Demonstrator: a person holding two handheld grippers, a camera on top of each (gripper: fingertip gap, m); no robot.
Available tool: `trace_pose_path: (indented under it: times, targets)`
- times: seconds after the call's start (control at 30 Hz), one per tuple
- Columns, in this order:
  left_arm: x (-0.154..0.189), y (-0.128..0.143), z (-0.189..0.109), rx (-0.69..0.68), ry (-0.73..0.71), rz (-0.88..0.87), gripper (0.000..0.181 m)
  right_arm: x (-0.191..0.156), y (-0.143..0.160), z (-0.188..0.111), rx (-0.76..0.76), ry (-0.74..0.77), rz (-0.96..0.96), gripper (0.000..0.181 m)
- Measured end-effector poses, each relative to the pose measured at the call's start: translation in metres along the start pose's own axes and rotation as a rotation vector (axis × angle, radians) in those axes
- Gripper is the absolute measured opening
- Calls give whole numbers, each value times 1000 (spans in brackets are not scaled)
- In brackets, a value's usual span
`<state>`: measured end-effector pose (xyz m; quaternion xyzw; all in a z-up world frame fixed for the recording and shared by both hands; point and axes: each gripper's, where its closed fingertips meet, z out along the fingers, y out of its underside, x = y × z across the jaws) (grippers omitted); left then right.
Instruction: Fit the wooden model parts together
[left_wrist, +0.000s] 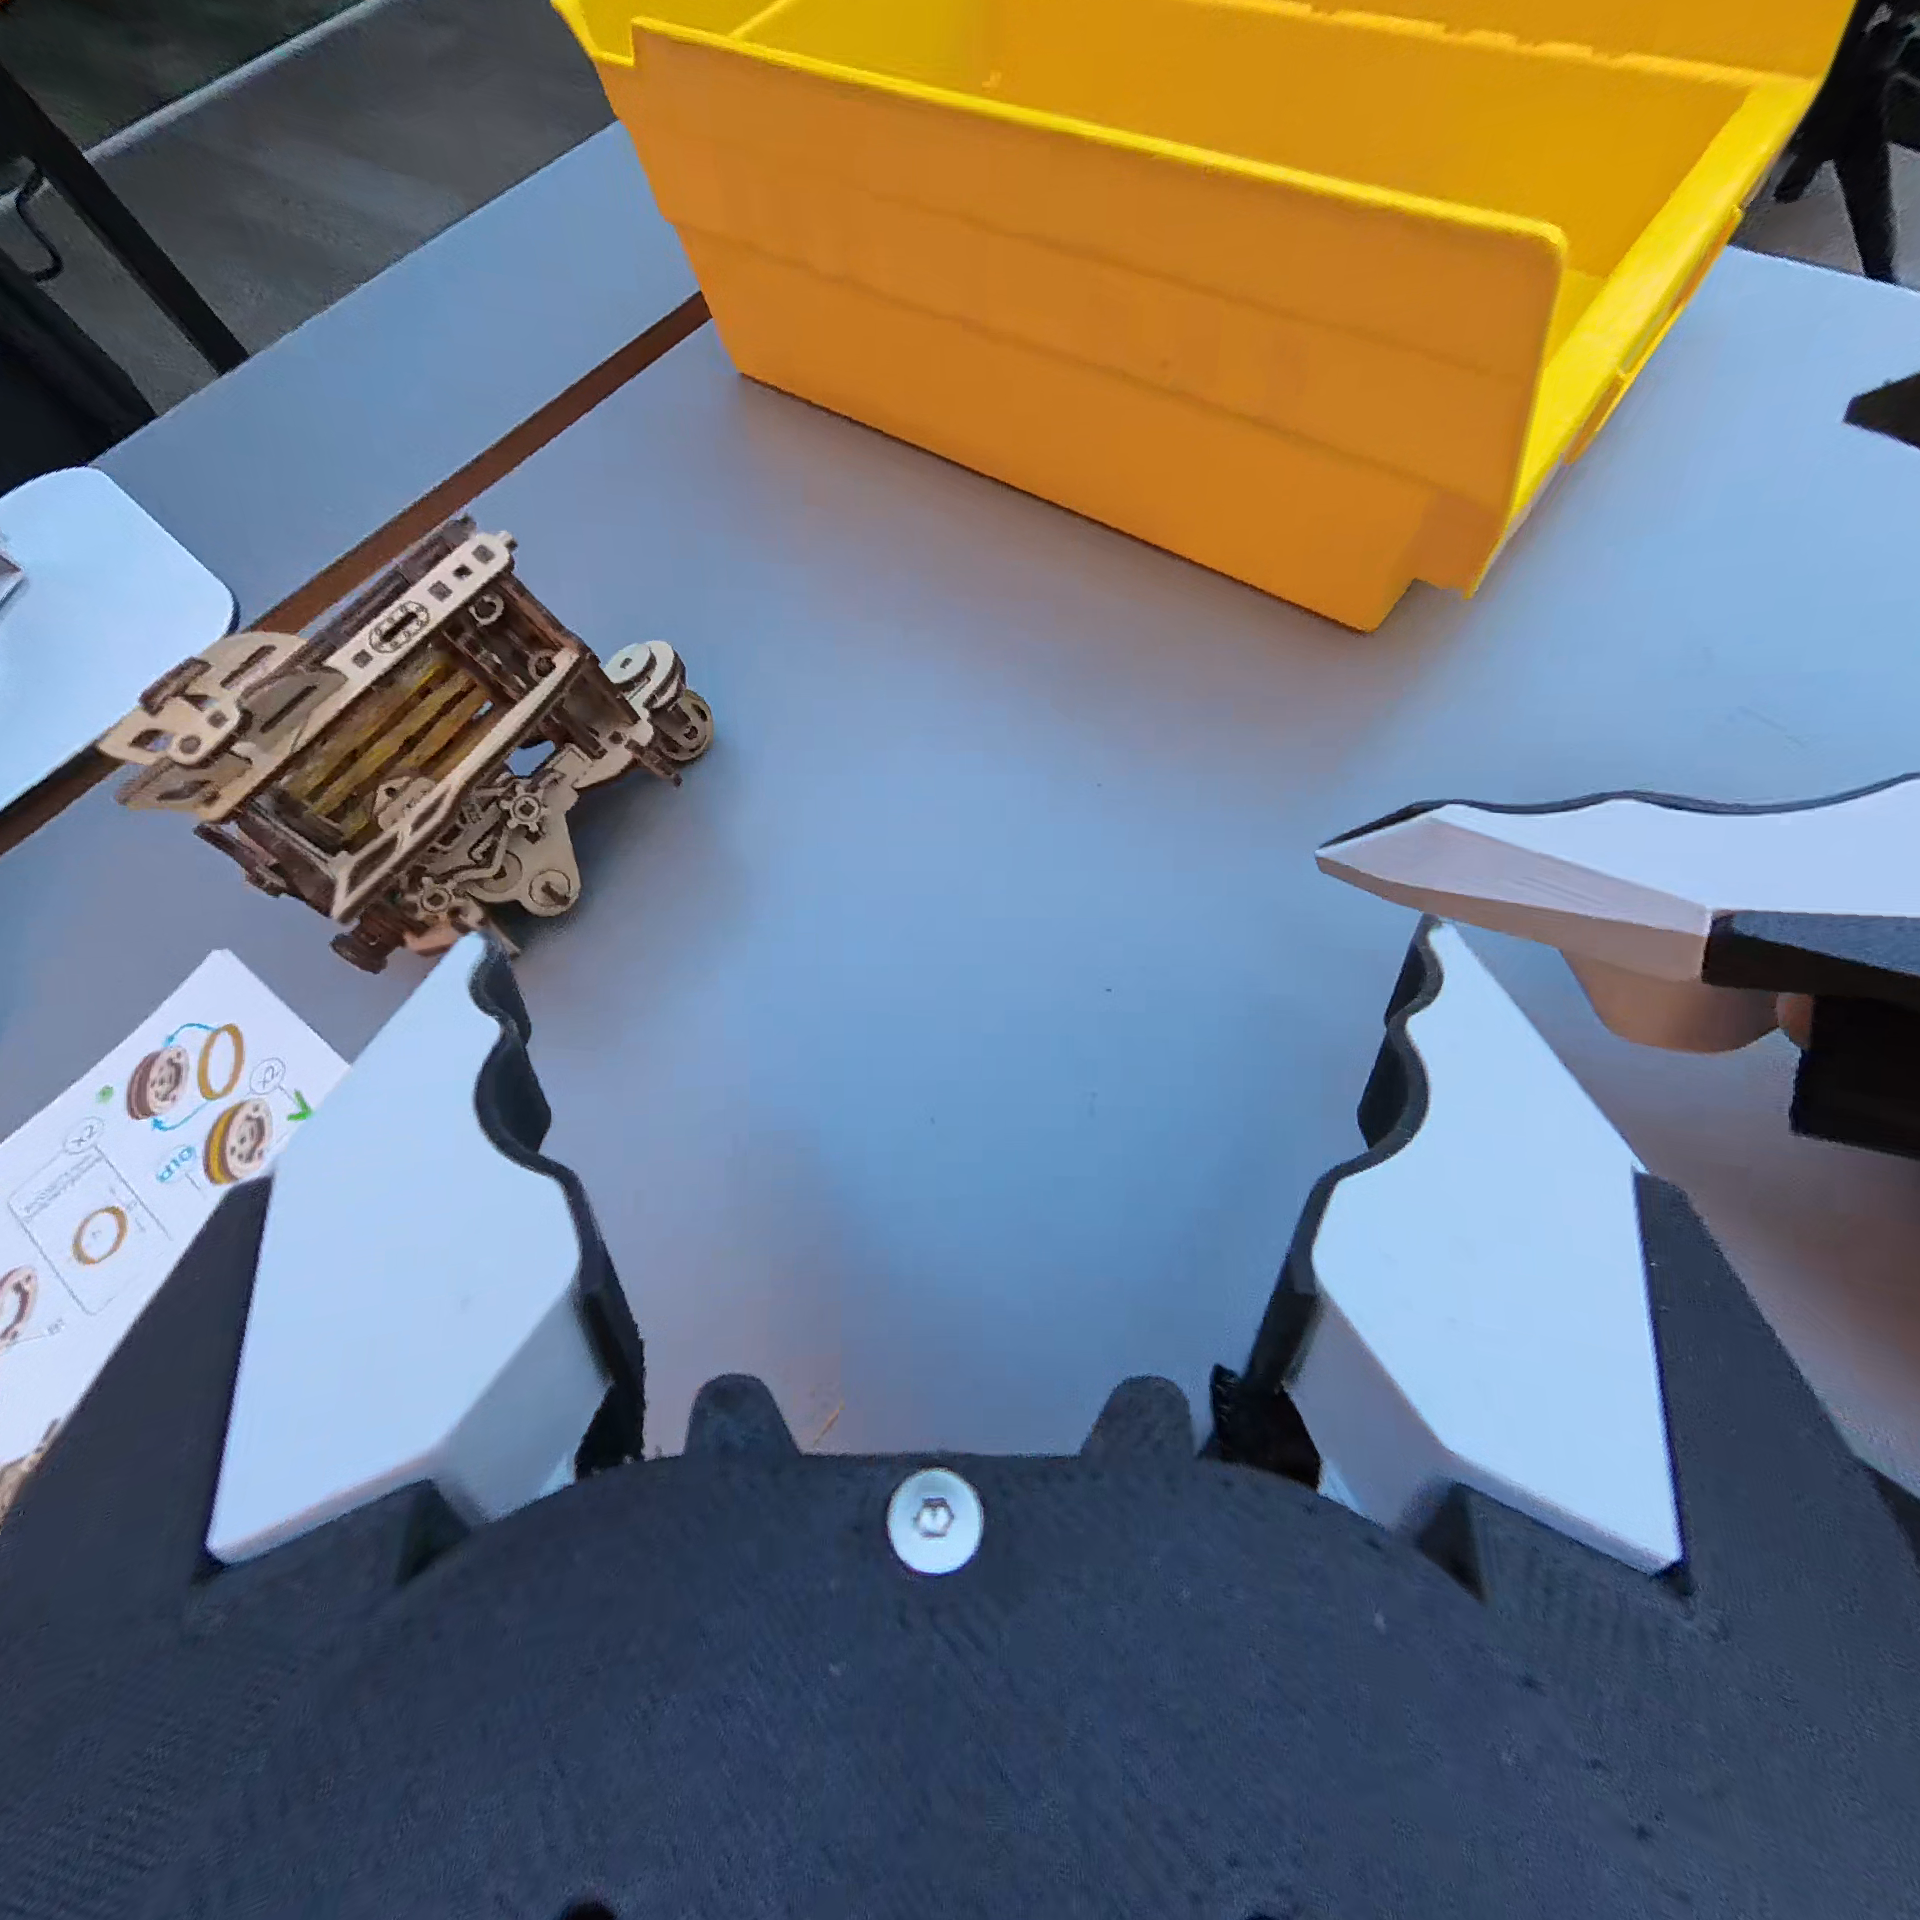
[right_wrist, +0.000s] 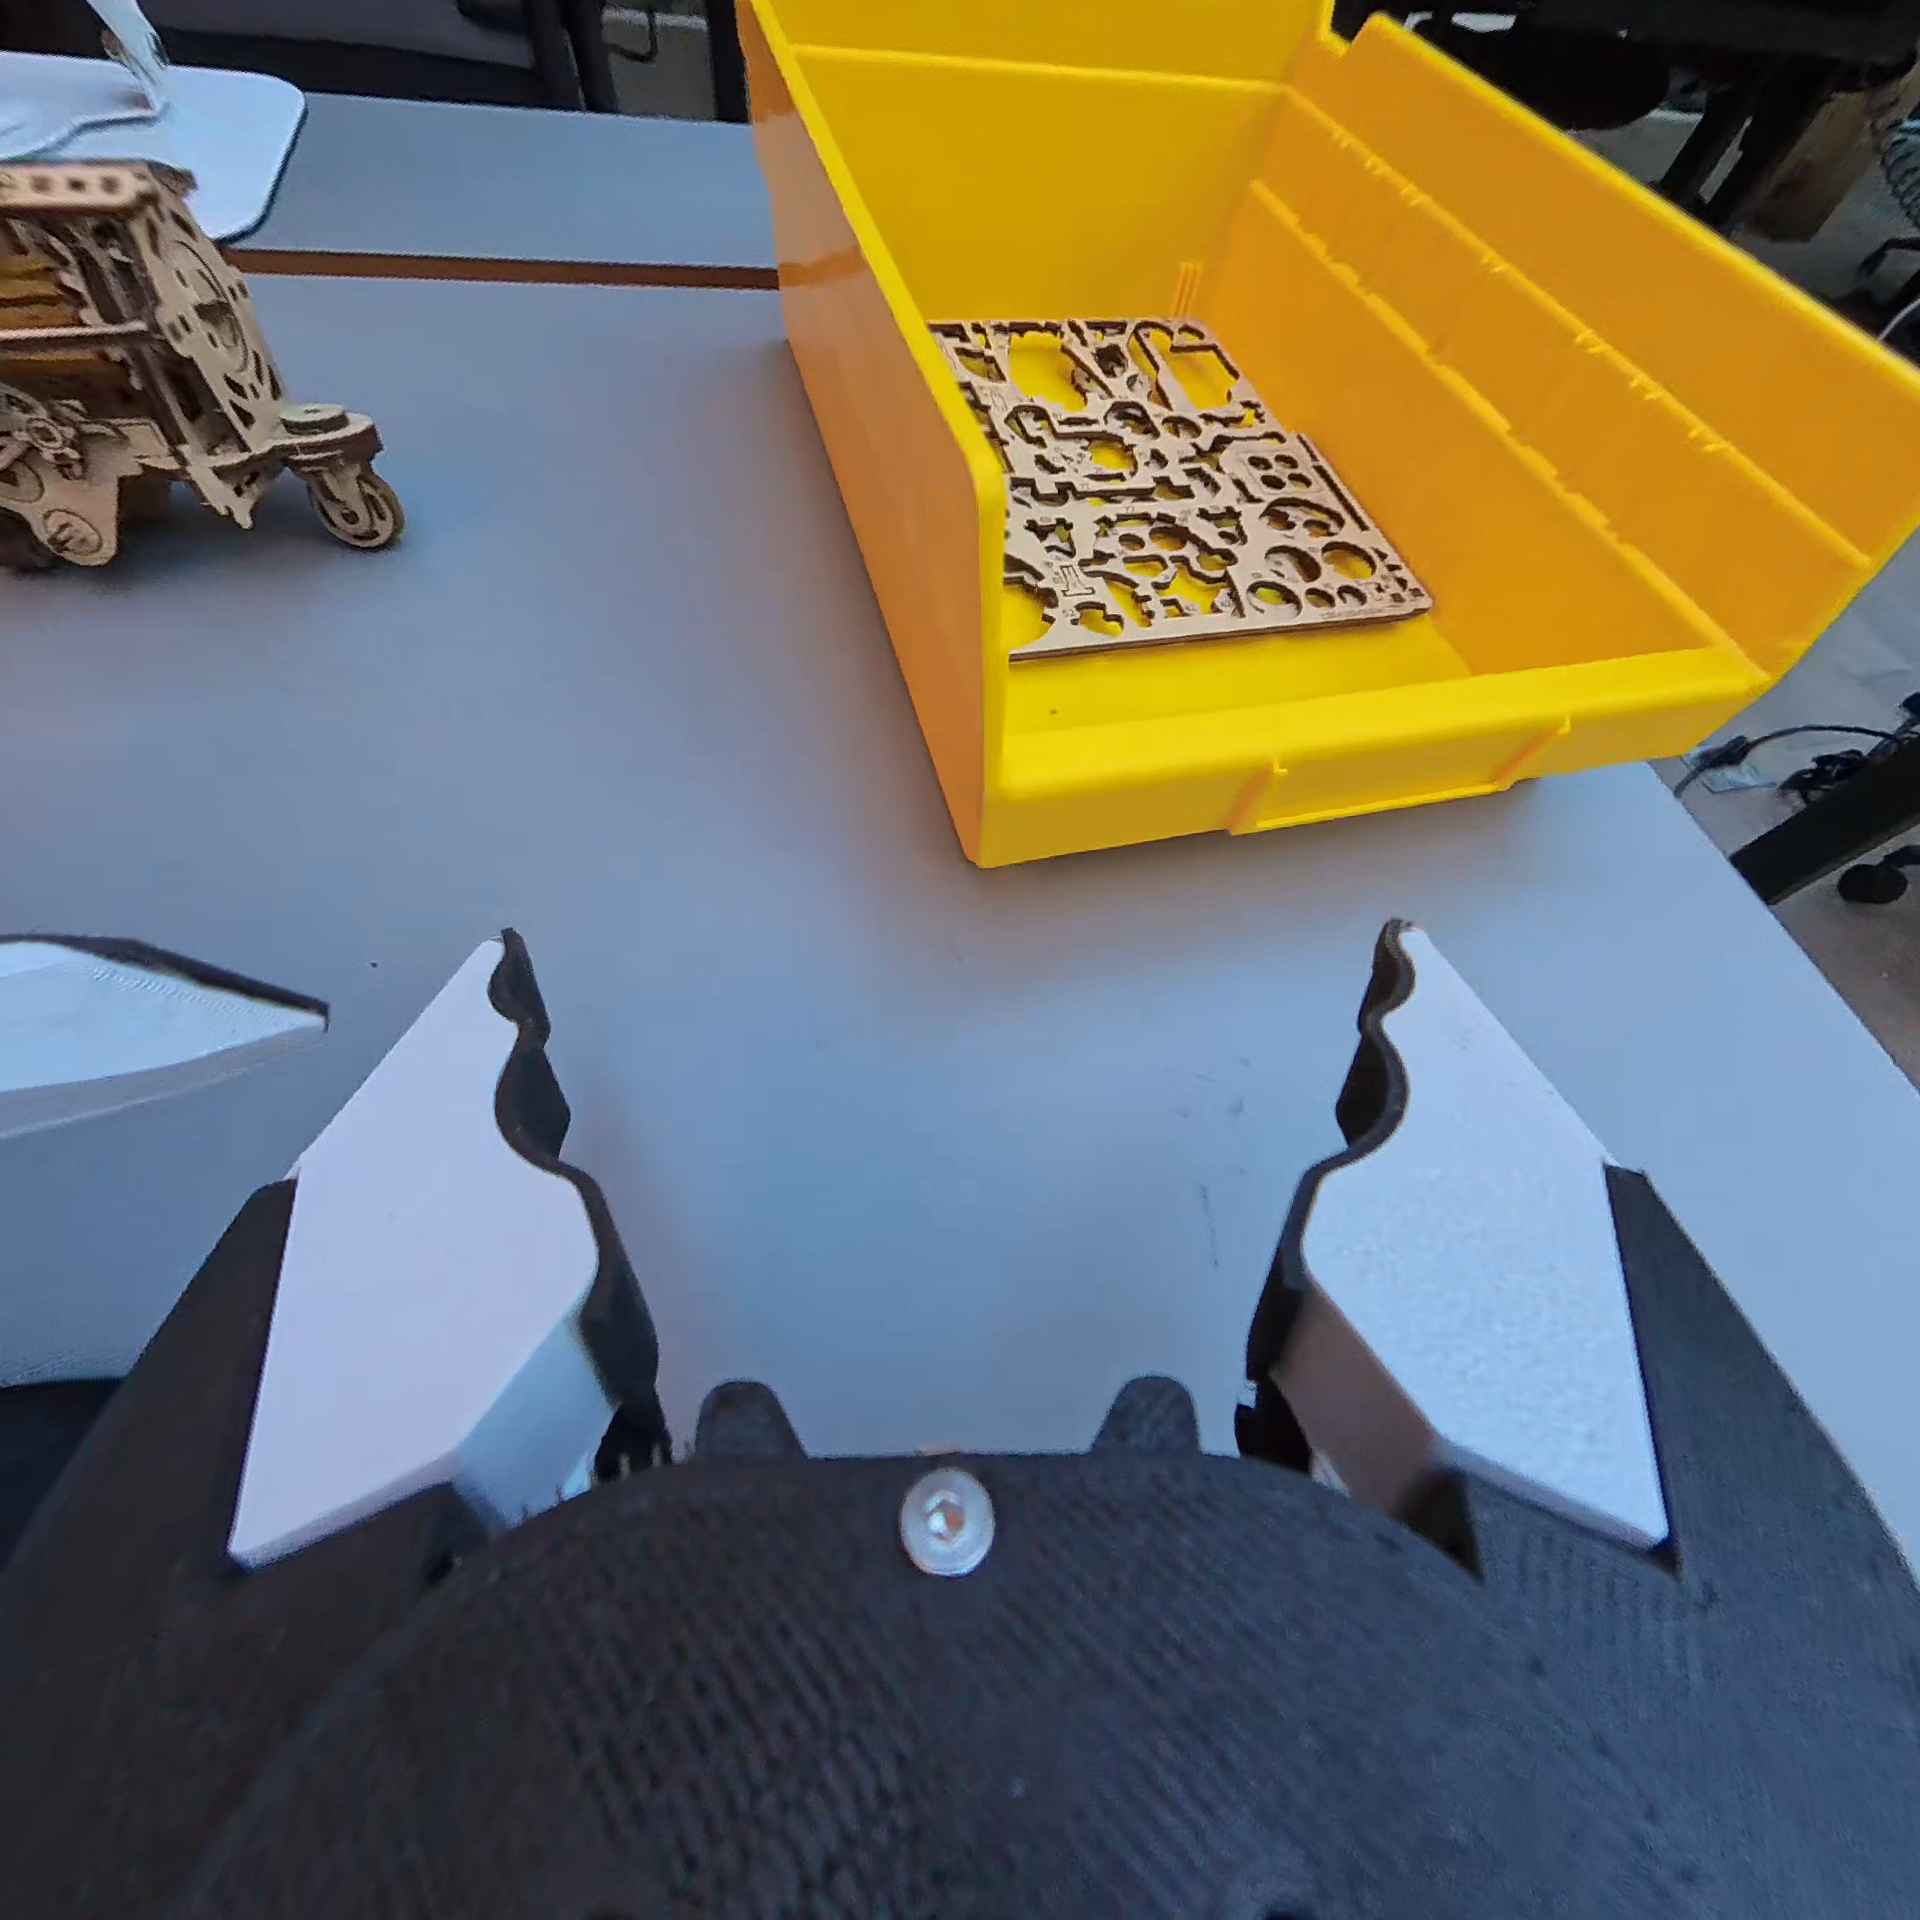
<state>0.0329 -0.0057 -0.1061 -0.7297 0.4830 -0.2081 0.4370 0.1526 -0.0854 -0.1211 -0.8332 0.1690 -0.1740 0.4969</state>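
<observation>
A partly built wooden model (left_wrist: 405, 748) with small wheels stands on the grey table at the left; it also shows in the right wrist view (right_wrist: 156, 384). A flat wooden sheet of cut-out parts (right_wrist: 1174, 478) lies in the yellow bin (right_wrist: 1351, 790). My left gripper (left_wrist: 956, 945) is open and empty over bare table, right of the model. My right gripper (right_wrist: 951, 940) is open and empty, in front of the bin. A finger of the right gripper (left_wrist: 1558, 862) shows at the right of the left wrist view, and a finger of the left gripper (right_wrist: 156, 1029) shows at the left of the right wrist view.
The yellow bin (left_wrist: 1143, 343) stands at the back of the table. A printed instruction sheet (left_wrist: 135, 1143) lies at the front left. A pale rounded pad (left_wrist: 94, 613) lies at the far left, beyond a brown seam in the table. The table edge runs down the right (right_wrist: 1787, 997).
</observation>
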Motion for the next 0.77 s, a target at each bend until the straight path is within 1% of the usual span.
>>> trace_pose_path:
  times: [0.13, 0.33, 0.5, 0.67, 0.77]
  targets:
    - [-6, -3, 19, -14, -38, -19, 158, 10, 11, 13, -74, 53, -2, 150]
    - [0, 10, 46, -88, -42, -66, 158, 17, 30, 24, -220, 71, 55, 150]
    - [4, 23, 59, -159, -42, -74, 158, 19, 35, 29, -254, 58, 106, 150]
    - [-2, 26, 63, -182, -66, -77, 158, 20, 41, 32, -292, 25, 171, 150]
    - [-4, 28, 65, -188, -75, -87, 158, 21, 40, 33, -290, 34, 168, 150]
